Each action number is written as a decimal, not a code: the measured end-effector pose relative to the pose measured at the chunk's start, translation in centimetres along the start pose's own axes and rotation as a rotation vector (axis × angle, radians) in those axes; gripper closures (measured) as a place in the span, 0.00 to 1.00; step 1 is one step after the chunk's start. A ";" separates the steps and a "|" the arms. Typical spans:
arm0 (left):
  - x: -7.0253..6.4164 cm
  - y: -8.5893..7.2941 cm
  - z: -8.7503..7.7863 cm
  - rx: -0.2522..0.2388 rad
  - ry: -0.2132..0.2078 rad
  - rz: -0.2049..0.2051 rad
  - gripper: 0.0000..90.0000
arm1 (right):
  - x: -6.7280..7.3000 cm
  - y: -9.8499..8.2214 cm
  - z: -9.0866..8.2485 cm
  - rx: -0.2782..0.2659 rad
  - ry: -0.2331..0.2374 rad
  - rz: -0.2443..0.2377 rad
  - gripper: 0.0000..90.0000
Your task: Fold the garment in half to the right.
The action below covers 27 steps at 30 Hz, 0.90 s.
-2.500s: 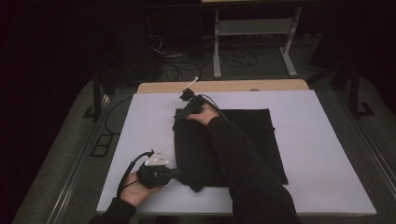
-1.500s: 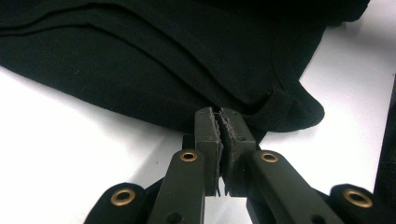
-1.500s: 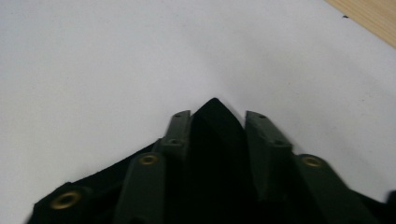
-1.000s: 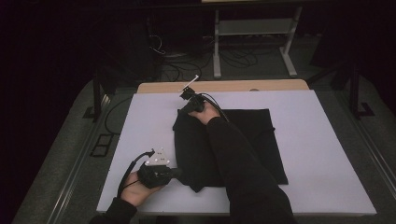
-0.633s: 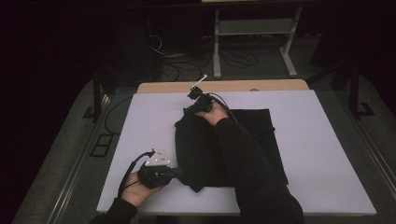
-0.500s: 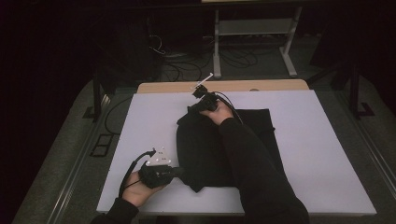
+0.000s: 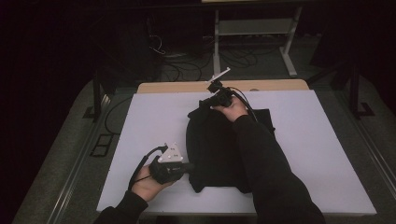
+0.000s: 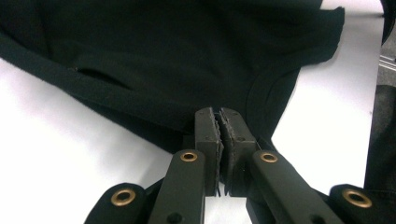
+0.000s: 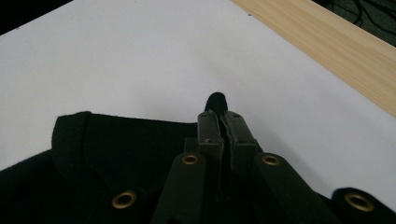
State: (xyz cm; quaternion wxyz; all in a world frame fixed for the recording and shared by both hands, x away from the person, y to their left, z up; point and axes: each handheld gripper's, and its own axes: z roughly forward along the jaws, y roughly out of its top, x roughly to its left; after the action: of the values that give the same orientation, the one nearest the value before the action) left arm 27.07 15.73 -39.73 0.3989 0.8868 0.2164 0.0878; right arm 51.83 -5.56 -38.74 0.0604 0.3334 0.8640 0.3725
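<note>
black garment (image 7: 219,149) lying partly folded on the white bench (image 7: 140,121), near its middle — each claw pinches a bit of it. left claw (image 8: 219,123): jaws pressed together on the dark edge beside a curved seam, at the near-left corner of the cloth; in the high view it sits low by the bench's near edge (image 7: 189,167). right claw (image 9: 219,116): jaws pressed together on a small tuft of fabric that pokes out past the tips, at the far edge of the garment (image 9: 116,154); in the high view it is raised at the far side (image 7: 205,102), close to the wood strip (image 7: 187,87).

likely faults from here. the right claw's bite looks thin — a tuft only, so a hard pull across the bench may slip it free and drop that corner in a crumple. the left claw may hold more than one layer at the seam; if so, the fold would drag along rather than open. with the two ends pulled unevenly the cloth may twist or slide toward the bench's edge. the right sleeve (image 7: 266,163) crosses over the garment and may pin or rumple it.
</note>
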 end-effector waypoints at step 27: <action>-1.3 6.6 3.5 -0.080 -0.049 0.106 0.95 | -3.4 -3.5 -5.8 -0.051 -0.075 0.064 0.95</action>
State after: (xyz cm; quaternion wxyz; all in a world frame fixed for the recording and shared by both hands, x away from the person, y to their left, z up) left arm 29.15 8.93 -37.08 0.4341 0.8822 0.1554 0.0957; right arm 50.54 -12.95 -37.43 0.0891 0.3730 0.8401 0.3835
